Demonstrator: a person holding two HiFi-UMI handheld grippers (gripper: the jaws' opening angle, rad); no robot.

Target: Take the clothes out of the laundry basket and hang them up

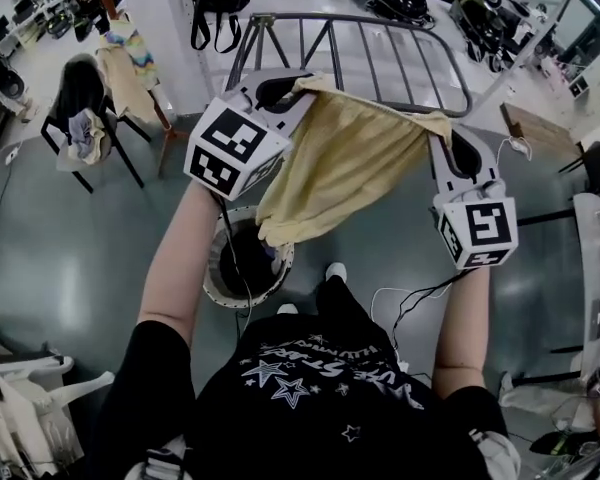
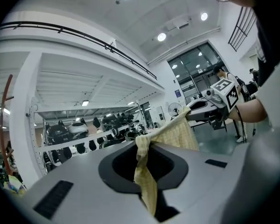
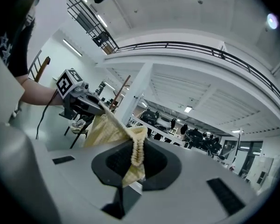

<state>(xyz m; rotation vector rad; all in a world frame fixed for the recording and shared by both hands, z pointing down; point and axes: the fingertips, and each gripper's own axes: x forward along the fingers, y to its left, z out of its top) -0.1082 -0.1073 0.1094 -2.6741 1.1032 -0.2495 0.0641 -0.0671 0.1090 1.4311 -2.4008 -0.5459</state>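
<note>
Head view: yellow garment [image 1: 345, 163] stretched between left gripper [image 1: 298, 88] and right gripper [image 1: 442, 133], held above the laundry basket [image 1: 213, 286], just short of the drying rack [image 1: 340, 17]; left gripper view: jaws clamped on one bunched edge; right gripper view: jaws clamped on the other edge

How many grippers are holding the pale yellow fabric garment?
2. The left gripper clamps one upper corner of the pale yellow fabric garment, at the head view's left; the right gripper clamps the other, at its right.
</note>
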